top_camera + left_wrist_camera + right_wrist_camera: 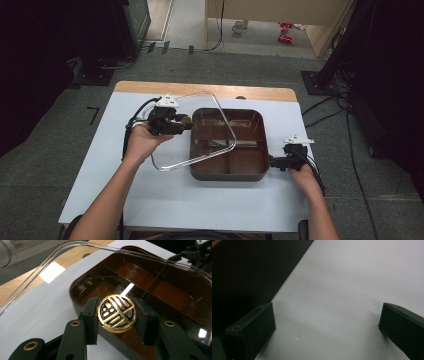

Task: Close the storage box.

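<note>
Left gripper [117, 315] clamps the lid's gold knob [116, 314], holding the clear lid [197, 131] tilted over the pot [229, 172] (mid-table). Right gripper [278, 162], jaws spread, sits beside the pot's right edge. Next likely: carry the lid clear or seat it squarely.

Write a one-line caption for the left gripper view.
Left gripper shut on the gold knob of a clear lid, held tilted above a dark brown compartment tray.

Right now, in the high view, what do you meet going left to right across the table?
Left gripper clamped on the clear lid's gold knob → clear lid tilted up → dark brown divided tray → right gripper at the tray's right side.
</note>
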A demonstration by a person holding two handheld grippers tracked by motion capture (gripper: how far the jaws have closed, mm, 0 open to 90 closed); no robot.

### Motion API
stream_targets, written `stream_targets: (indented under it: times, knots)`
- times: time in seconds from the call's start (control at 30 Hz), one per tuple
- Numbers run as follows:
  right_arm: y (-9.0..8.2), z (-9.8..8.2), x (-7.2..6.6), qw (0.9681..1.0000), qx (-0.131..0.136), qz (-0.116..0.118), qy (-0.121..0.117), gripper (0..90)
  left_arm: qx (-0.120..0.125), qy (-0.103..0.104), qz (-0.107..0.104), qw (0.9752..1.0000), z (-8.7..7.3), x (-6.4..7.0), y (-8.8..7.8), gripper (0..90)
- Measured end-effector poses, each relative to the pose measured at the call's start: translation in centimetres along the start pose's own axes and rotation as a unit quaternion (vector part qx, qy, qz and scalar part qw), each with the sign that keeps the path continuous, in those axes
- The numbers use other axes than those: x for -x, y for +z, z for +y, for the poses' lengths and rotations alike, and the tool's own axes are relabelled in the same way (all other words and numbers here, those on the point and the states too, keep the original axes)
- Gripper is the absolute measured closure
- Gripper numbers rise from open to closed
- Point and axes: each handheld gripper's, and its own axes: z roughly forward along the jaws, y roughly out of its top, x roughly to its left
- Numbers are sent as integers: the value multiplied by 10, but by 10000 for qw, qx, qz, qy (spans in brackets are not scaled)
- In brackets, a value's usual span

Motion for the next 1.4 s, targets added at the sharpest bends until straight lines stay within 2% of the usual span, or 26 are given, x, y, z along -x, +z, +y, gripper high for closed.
stream_targets:
  times: [0.27,0.4,0.53,0.63,0.67,0.7,0.73,0.77,0.8,0.83,0.87,0.9,0.93,1.0,1.03,1.13,1.23,1.4]
  knots:
    - [0,0,0,10000,-1,5,4,0,-40,345,-368,9987,10,18,26,594]
    - [0,0,0,10000,0,5,-2,0,-75,406,-482,9980,13,22,34,594]
    - [0,0,0,10000,-2,6,-3,0,-103,569,-545,9968,18,29,45,594]
    - [0,0,0,10000,-2,5,-1,0,-168,792,-680,9944,22,35,57,594]
    - [0,0,0,10000,-2,5,-1,0,-168,792,-680,9944,22,35,57,594]
    - [0,0,0,10000,0,3,3,0,-259,849,-743,9933,24,37,63,594]
    - [0,0,0,10000,2,3,4,0,-259,849,-743,9933,24,37,63,594]
    - [0,0,0,10000,5,4,4,0,-300,923,-796,9921,25,39,69,594]
    - [0,0,0,10000,4,3,3,0,-300,923,-796,9921,25,39,69,594]
    - [0,0,0,10000,7,2,4,0,-327,981,-880,9907,27,40,75,594]
    - [0,0,0,10000,7,2,4,0,-327,981,-880,9907,27,40,75,594]
    - [0,0,0,10000,7,1,8,0,-402,1092,-957,9886,28,40,81,594]
    - [0,0,0,10000,9,2,7,0,-402,1092,-957,9886,28,40,81,594]
    - [0,0,0,10000,6,4,3,0,-540,1235,-990,9859,30,40,90,594]
    - [0,0,0,10000,4,1,4,0,-663,1260,-988,9849,32,40,96,594]
    - [0,0,0,10000,-1,2,4,0,-708,1302,-998,9839,33,40,102,594]
    - [0,0,0,10000,-1,2,2,0,-758,1388,-1092,9814,35,42,112,594]
    - [0,0,0,10000,0,0,0,0,-754,1421,-1135,9804,34,43,120,594]
